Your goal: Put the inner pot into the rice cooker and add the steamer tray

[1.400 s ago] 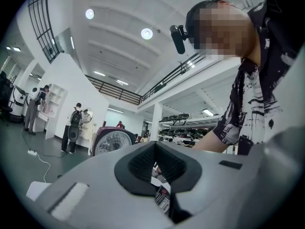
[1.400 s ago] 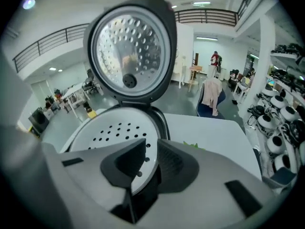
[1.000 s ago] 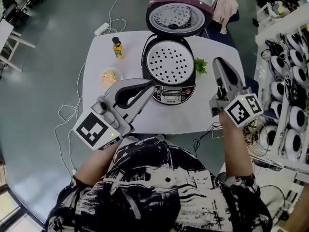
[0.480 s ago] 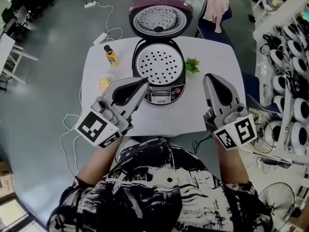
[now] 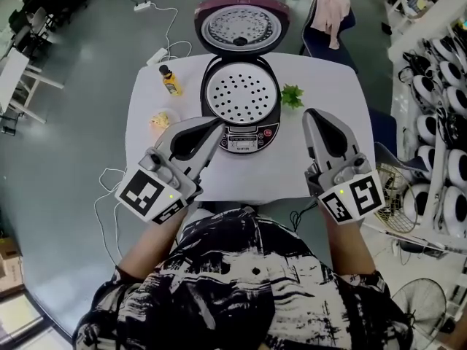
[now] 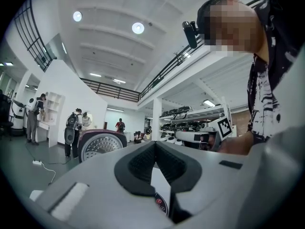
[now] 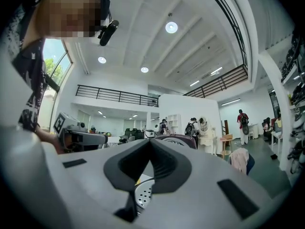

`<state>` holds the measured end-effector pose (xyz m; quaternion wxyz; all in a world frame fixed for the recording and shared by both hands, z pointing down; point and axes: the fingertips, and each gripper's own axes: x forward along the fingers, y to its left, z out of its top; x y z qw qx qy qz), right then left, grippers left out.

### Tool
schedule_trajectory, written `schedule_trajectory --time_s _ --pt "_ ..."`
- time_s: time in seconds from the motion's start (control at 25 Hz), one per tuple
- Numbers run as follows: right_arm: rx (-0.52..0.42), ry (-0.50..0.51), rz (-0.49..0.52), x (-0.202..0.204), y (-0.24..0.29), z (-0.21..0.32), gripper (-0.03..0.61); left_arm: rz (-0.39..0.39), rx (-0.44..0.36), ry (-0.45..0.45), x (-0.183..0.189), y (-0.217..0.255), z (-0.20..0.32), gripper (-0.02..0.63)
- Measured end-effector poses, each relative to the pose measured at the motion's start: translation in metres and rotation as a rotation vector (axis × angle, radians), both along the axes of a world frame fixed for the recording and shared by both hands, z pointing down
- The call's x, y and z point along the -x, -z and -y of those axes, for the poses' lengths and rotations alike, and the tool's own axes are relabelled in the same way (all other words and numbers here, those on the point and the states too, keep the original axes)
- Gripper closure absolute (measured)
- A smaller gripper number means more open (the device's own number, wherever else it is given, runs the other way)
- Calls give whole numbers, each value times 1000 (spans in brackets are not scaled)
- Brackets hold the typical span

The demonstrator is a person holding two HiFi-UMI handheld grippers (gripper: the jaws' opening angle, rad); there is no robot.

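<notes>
Steamer tray [image 5: 241, 93]: seated in the mouth of the open rice cooker [image 5: 246, 134], at the middle of the white table [image 5: 332, 86]
Lid [image 5: 241, 28]: raised on the far side
Left gripper [image 5: 217, 125]: near left of the rice cooker, jaws closed, empty
Right gripper [image 5: 309, 115]: near right, jaws closed, empty

Bright, even light from round ceiling lamps [image 7: 171, 27]; fisheye bending, dark vignetted corners
</notes>
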<state>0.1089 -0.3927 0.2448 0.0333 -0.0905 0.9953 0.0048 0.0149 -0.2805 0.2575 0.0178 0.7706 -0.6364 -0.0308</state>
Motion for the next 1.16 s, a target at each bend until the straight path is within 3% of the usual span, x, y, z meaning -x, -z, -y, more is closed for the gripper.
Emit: schedule_trajectory --time_s 1.16 --pt "-4 -2 -36 10 -14 2 581 2 7 4 6 -5 1 609"
